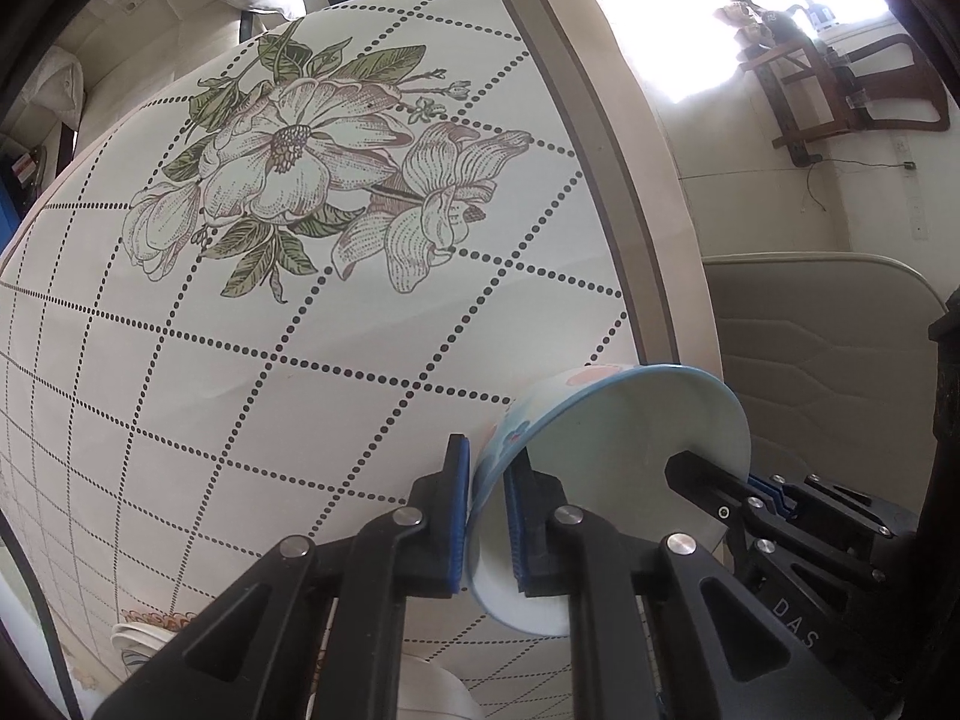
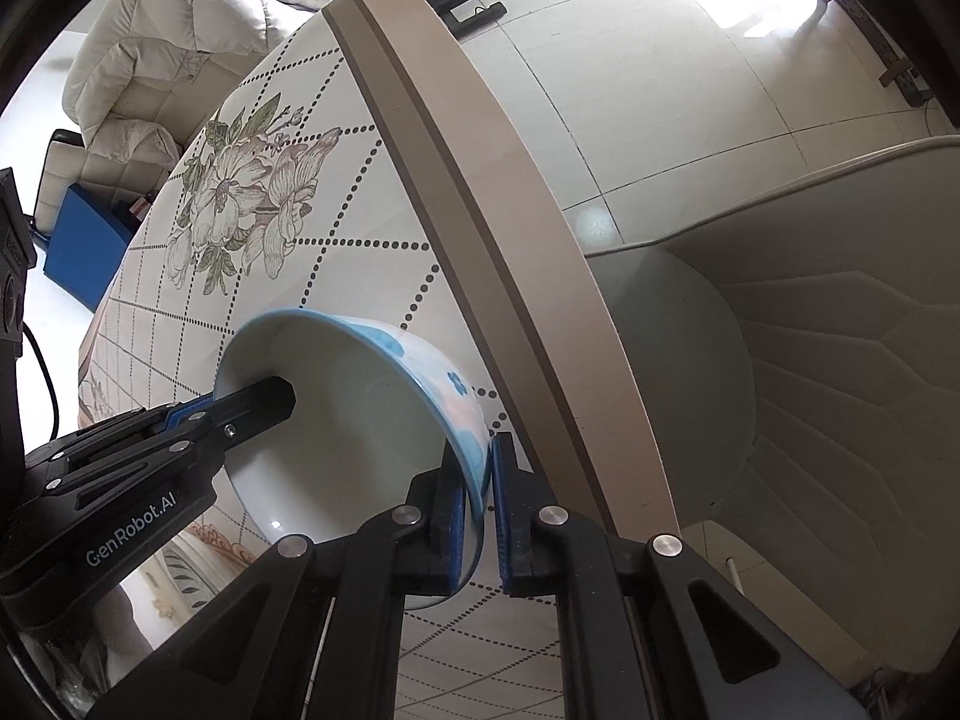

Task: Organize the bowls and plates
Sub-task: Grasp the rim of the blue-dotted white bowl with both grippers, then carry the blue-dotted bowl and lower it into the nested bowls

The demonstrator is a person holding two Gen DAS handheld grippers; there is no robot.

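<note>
Left hand-held gripper: matte black linkage arms with triangular cut-outs are noted, joined by round silver pivot pins. Blue ribbed pads are fitted on the inner faces of the fingers. Right hand-held gripper: the same black arms, silver pins and blue pads are seen. White lettering "GenRobot.AI" is printed on one black body, "DAS" on the other. Small screws are set along the arms.

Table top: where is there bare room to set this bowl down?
Free: the dotted-grid cloth between the flower print and the bowl, bordered by the brown edge band. Crowded: the near corner, with stacked dishes.
</note>
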